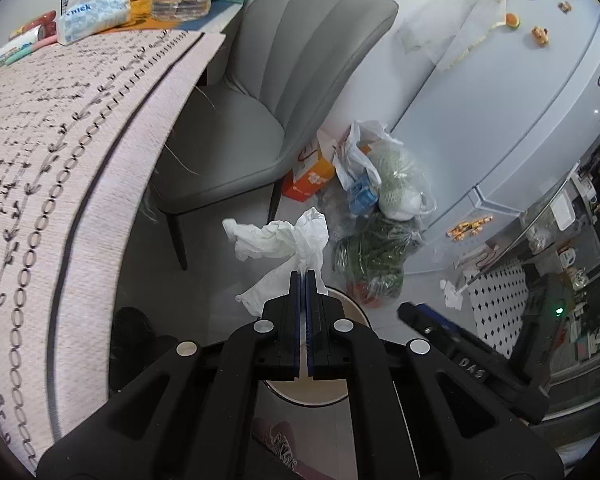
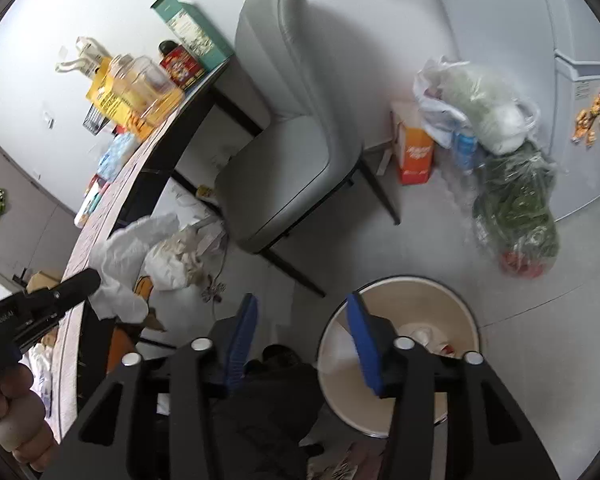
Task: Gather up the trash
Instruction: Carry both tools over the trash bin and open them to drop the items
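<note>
The left gripper [image 1: 303, 276] is pinching a crumpled white tissue [image 1: 278, 240], its blue-lined jaws pressed tight together on a twisted end, and the paper is hanging in the air off the table's long edge, above the grey floor [image 1: 220, 296]. From the right wrist view that same left gripper [image 2: 94, 278] is poking in from the left side, with the tissue [image 2: 120, 276] bunching out past its tip and a hand [image 2: 18, 424] gripping the handle below. The right gripper [image 2: 302, 312] is standing spread apart, nothing between its blue pads [image 2: 364, 344]. Just beneath its right finger the round cream bin [image 2: 466, 312] is sitting on the floor, scraps of white and red trash already lying inside. A grey chair [image 1: 260, 108] is tucked against the table's far corner, and bags of greens [image 2: 516, 212] are leaning by the fridge [image 1: 520, 100]. The patterned tablecloth [image 1: 60, 140] is covering the table.
</note>
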Action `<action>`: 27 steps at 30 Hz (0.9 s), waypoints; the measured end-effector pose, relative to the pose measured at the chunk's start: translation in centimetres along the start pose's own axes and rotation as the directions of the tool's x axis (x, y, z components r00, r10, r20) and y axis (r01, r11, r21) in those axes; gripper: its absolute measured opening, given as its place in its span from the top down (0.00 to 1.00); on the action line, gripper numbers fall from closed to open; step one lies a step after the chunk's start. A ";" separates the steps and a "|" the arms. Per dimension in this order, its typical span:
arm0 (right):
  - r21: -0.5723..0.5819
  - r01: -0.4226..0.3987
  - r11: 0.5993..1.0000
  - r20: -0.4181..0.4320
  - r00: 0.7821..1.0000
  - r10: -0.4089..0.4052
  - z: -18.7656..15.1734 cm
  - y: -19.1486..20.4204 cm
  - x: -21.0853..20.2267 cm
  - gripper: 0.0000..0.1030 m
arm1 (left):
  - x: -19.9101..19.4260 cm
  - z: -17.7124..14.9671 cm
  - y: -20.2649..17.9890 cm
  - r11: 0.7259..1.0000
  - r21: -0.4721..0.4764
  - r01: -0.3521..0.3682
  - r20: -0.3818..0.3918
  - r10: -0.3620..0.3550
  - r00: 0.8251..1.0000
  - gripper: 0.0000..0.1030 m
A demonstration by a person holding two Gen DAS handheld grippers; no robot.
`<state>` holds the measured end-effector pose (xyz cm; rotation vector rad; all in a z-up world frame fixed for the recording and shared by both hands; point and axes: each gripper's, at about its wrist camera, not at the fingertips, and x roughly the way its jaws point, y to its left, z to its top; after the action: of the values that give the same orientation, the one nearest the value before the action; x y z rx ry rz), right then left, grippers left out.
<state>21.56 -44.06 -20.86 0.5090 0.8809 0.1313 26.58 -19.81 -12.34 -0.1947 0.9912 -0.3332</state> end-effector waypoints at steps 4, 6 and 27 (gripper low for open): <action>0.026 0.022 0.999 0.015 1.000 -0.022 0.5 -1.6 -1.0 0.52 | 1.8 -0.2 -0.5 1.000 0.004 0.003 -0.034 -0.003 0.999 0.97; 0.039 0.036 0.999 0.025 0.999 -0.037 0.6 -2.4 -1.8 0.51 | 2.4 -0.5 -1.0 1.000 0.008 0.012 -0.046 -0.012 0.999 0.97; 0.118 0.163 0.979 0.091 0.980 -0.175 -0.6 -7.6 -9.7 0.46 | 9.6 -3.3 -6.8 0.970 0.044 0.240 -0.236 -0.223 0.946 0.38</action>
<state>14.17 -53.54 -17.93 0.5365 0.8316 -0.0986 27.31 -29.63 -19.53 -0.2107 1.1856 -0.6175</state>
